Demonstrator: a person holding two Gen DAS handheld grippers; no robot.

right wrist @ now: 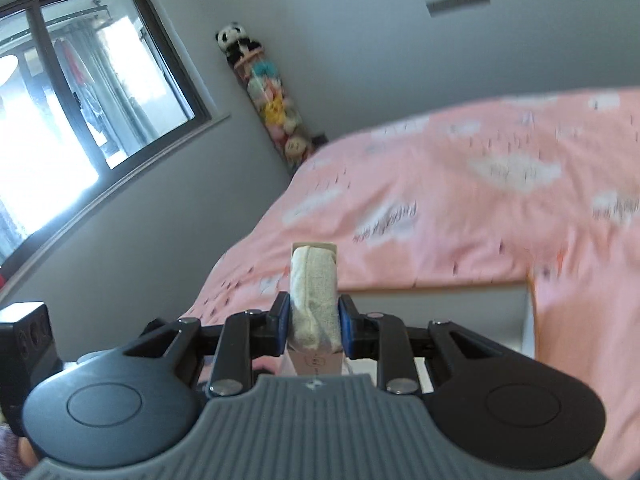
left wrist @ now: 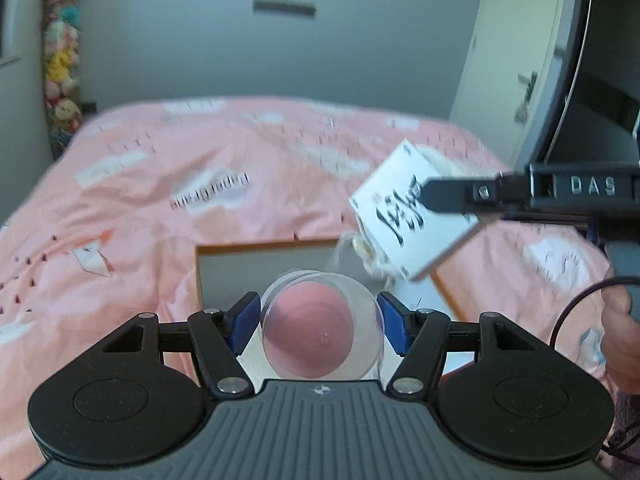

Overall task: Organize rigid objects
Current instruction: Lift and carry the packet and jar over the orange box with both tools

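A: Why are both things held up over the tray (left wrist: 256, 246) instead of lying on the pink bedspread (left wrist: 168, 184)?

B: My guess is they're about to go into it. The tray, white inside with an orange rim, sits on the bed, and the left gripper (left wrist: 318, 320) carries the clear round container (left wrist: 322, 322) just above the tray's near edge. Its blue pads press on either side of the container, so it's clenched on it.

A: And the right gripper (right wrist: 313, 322)?

B: Closed on the white box (left wrist: 412, 210), which hangs above the tray's right side, tilted, one corner dipping toward it. That looks like an approach for setting it down inside.

A: What does the box look like?

B: A flat white face with black brush lettering. From the right wrist view its open end shows grey-beige fabric stuffed inside, and pale frayed bits hang below it. The container is transparent plastic; the pink seen through it is likely just the bedding.
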